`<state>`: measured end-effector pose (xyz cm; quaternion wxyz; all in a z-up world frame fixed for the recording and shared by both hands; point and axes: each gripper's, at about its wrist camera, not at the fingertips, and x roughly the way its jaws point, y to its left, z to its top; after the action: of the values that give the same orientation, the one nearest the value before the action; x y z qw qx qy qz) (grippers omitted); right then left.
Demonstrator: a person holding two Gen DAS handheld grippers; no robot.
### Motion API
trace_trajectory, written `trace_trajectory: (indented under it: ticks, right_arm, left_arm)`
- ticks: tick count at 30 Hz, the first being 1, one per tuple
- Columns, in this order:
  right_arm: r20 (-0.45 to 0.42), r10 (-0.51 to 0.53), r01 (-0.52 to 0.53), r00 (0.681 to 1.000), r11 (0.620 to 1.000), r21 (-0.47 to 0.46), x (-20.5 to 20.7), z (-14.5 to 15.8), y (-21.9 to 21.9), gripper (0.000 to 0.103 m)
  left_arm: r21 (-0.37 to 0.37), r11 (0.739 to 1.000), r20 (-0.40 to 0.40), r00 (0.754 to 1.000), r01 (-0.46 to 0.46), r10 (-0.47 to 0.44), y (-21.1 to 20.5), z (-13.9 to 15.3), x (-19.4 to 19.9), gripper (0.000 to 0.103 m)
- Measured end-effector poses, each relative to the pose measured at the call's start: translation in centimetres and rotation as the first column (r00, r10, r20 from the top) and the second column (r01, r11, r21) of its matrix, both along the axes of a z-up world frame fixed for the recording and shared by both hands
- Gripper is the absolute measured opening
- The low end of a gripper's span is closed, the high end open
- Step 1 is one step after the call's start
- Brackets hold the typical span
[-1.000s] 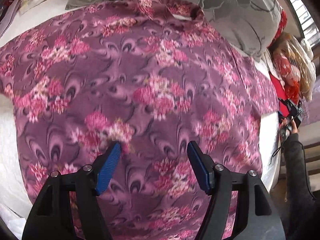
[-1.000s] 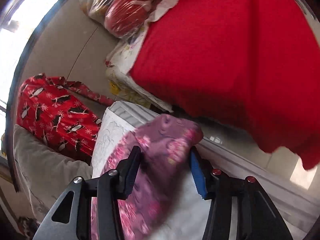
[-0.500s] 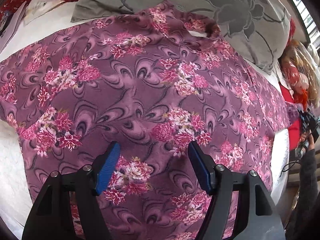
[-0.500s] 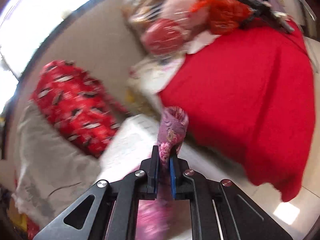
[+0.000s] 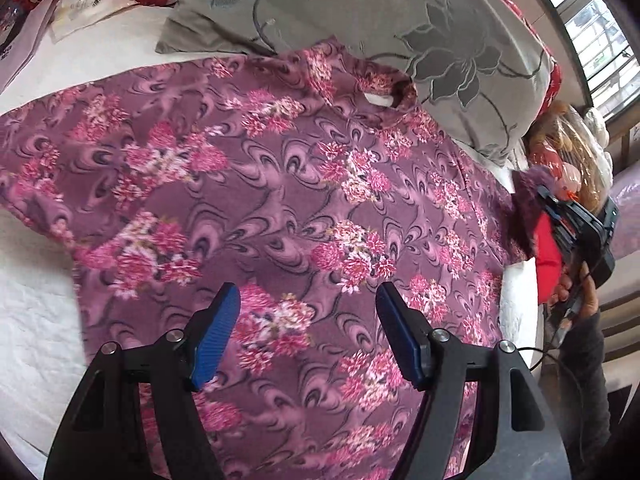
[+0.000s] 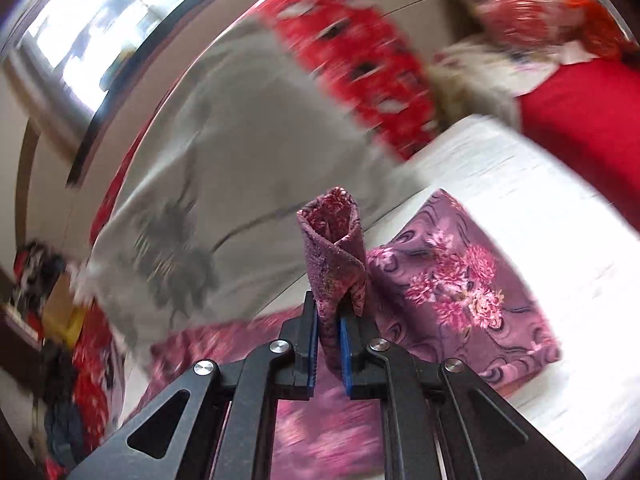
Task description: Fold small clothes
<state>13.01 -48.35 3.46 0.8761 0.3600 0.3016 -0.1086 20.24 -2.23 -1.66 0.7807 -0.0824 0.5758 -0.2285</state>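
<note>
So there's one purple fleece top with pink flower clusters laid flat on the white bed cover, collar pointing up at the grey pillow with the big darker flower print, long axis running from that pillow back toward me. The left tongs hang over the lower half of the top, blue pads spread wide, gripping nothing.

The left camera gets the whole top and, off past its right edge, the right tongs in the person's hand with a purple bit of the top at their tip. Only the right camera shows the actual grip: those right tongs are squeezed onto a rolled-up bit of the top, which sticks straight up above the pads. It's blurry, but the pillow sits right behind that roll. Two tongs, one top, one grey pillow.
</note>
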Motion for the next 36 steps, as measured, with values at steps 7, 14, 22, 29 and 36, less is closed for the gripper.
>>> trace_trajectory:
  ticks: [7,14,22,29,36]
  right_arm:
    - [-0.026,0.187,-0.188,0.982,0.982,-0.005,4.7,-0.1,10.5,0.009]
    - [-0.065,0.369,-0.373,0.927,0.927,-0.049,7.8,-0.5,21.0,0.009]
    - [-0.177,0.502,-0.501,0.847,0.864,0.052,8.4,-4.5,29.2,0.026]
    - [-0.135,0.482,-0.473,0.866,0.876,0.095,2.8,-3.4,24.7,0.045]
    - [-0.11,0.279,-0.267,0.954,0.957,0.114,-3.3,-3.2,13.7,0.045]
  left_arm:
    - [-0.015,1.0,0.009,1.0,-0.007,0.007,2.7,0.8,0.3,0.07]
    - [-0.05,0.998,-0.014,0.999,-0.042,0.041,5.2,0.6,0.5,0.07]
    - [-0.101,0.993,-0.072,0.996,-0.053,0.046,5.0,0.1,0.3,0.07]
    - [-0.126,0.992,-0.145,0.989,-0.014,-0.005,-1.7,-1.2,2.3,0.07]
    - [-0.106,0.988,-0.152,0.984,-0.11,0.094,-7.8,-1.9,5.6,0.077]
